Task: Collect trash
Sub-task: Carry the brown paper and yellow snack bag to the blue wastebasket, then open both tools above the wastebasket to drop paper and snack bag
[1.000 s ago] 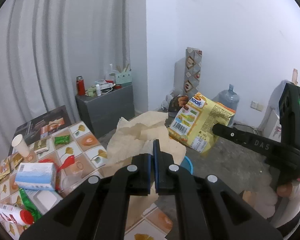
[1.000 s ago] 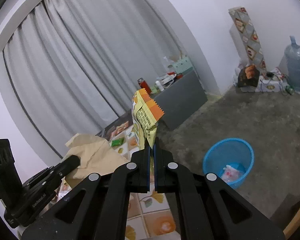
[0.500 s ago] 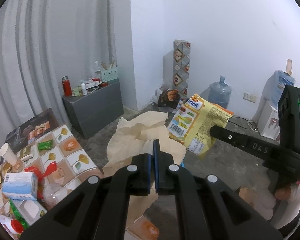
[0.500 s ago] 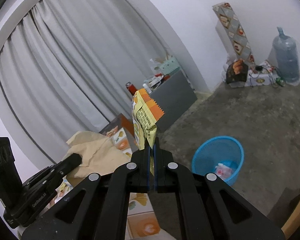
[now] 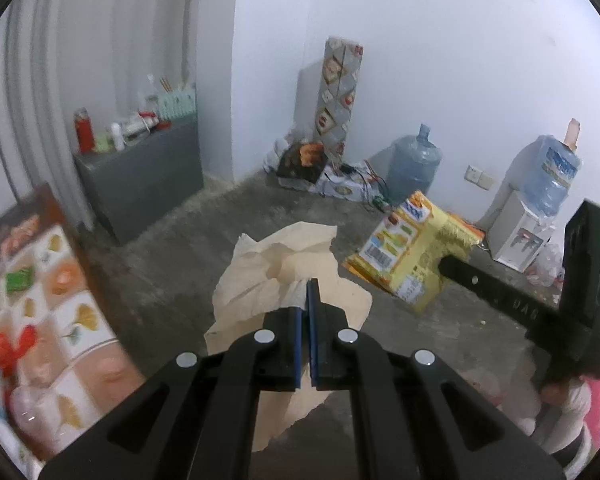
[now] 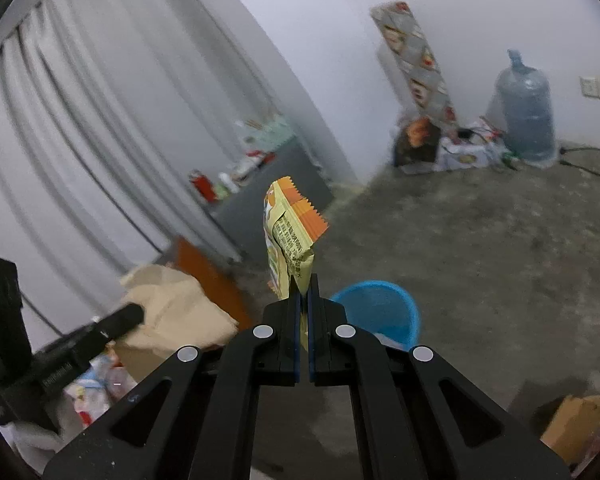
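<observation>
A: Two grippers up, both clamped. Left gripper: jaws pressed together on crumpled tan paper bag, pads nearly meeting, only a thin fold between.

B: Confirmed from right wrist view. Same tan paper bag bunched at tip of left gripper, low left of frame. Hanging clear of floor.

A: Right gripper: also closed tight, pinching bottom edge of yellow-and-orange crinkled snack wrapper. Wrapper standing upright above fingertips, zigzag seal at top.

B: Seen side-on from left wrist view too: yellow-and-orange snack wrapper at end of right gripper, barcode and printed label facing camera, held over grey concrete floor.

A: Round blue plastic waste basket just past right fingertips, partly hidden behind jaws. Something pale inside at lower rim; cannot tell what.

B: Basket not visible in left view; paper bag covering that spot.

A: Patterned tiled tabletop at left edge, blurred, cluttered with small packets; red wrapper among them.

B: Surroundings: grey low cabinet beside curtain, red bottle on top. Clear blue water jug against white wall, white water dispenser farther right.

A: Pale sleeve and hand under right gripper handle, bottom right corner.
</observation>
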{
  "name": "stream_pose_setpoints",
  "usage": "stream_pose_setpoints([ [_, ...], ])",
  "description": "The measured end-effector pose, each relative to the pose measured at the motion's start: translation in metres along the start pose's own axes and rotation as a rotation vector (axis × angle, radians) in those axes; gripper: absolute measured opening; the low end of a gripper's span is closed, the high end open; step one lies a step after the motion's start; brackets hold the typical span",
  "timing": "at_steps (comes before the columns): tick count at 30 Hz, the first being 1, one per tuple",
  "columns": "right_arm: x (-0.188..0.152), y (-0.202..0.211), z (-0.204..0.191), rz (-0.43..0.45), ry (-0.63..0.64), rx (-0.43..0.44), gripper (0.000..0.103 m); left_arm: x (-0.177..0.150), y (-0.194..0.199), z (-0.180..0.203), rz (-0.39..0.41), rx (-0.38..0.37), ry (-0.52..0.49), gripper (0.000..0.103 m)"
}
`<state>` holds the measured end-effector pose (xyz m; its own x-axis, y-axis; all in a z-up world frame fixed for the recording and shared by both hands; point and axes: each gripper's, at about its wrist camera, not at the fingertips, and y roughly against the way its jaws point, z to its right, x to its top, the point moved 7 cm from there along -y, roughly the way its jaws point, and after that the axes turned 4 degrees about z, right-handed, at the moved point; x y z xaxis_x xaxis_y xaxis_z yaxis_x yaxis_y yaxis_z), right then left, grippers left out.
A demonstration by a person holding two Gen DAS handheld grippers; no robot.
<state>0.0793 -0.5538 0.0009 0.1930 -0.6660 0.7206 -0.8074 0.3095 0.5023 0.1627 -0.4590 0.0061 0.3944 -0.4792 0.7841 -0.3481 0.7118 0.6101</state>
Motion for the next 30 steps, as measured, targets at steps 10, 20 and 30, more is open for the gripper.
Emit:
stream_pose_setpoints([
  [10,-0.031,-0.082,0.041,-0.183,-0.075,-0.050,0.001,-0.009,-0.138,-0.028,-0.221,0.016,0.071,0.002],
  [20,-0.070,-0.181,0.067,-0.352,-0.129,-0.120,0.002,-0.020,-0.246,-0.067,-0.330,0.059,0.115,0.003],
  [30,-0.118,-0.218,0.106,-0.462,-0.192,-0.215,0.049,-0.027,-0.278,-0.084,-0.311,0.125,0.172,0.040],
])
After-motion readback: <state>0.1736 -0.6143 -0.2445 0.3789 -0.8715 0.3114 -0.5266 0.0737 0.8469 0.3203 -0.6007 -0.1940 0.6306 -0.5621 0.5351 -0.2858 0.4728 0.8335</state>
